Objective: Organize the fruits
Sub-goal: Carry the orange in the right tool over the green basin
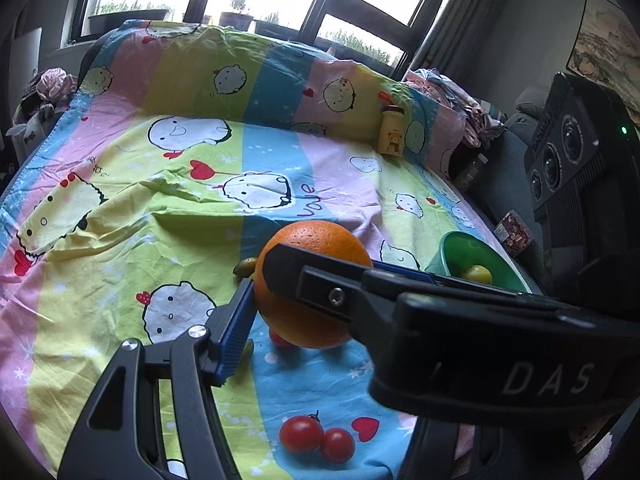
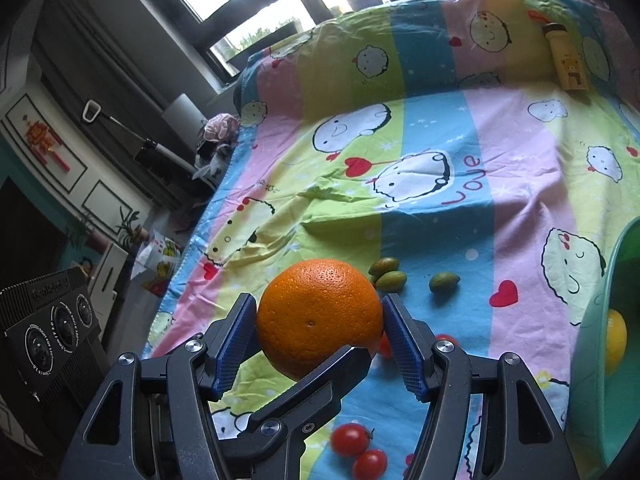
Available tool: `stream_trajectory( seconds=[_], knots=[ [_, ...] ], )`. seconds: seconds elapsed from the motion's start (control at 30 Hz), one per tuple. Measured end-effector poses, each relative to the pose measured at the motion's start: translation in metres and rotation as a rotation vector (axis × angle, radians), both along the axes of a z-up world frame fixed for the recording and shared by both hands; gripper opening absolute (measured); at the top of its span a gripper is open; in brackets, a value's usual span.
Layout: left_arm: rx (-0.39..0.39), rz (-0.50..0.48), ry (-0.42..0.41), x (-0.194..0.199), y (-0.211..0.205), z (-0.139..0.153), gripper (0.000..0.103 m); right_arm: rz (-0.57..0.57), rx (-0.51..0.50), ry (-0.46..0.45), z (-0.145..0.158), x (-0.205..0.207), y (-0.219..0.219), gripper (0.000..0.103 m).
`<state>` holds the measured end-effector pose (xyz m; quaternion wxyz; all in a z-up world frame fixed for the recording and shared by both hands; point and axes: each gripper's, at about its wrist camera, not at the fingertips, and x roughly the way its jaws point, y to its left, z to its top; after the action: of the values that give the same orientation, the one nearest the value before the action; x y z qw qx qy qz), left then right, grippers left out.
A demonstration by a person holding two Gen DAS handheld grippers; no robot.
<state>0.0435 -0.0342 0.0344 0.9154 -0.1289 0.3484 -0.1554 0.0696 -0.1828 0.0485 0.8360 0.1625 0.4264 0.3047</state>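
On sheet [image 2: 440, 160]: one orange [image 2: 318, 316], two tomatoes [image 2: 358, 450].

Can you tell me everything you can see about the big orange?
The orange is round, bright and dimpled, with a small dark navel dot. It looks whole and unpeeled. The right hand-held gripper pinches it between blue ribbed pads, and the left hand-held gripper touches it too. It sits above the cartoon bedsheet, near cherry tomatoes.
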Motion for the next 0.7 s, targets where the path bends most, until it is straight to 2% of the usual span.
stream_trajectory(
  seconds=[0.57,0.7],
  knots=[
    [0.059,-0.105,-0.139,-0.005,-0.058,0.05,0.061,-0.11,0.066,-0.123,0.043,-0.018,-0.068,0.068],
    [0.066,-0.136,-0.15,-0.003,-0.074,0.057,0.061,-0.147,0.087,-0.127,0.046,-0.019,-0.085,0.068]
  ],
)
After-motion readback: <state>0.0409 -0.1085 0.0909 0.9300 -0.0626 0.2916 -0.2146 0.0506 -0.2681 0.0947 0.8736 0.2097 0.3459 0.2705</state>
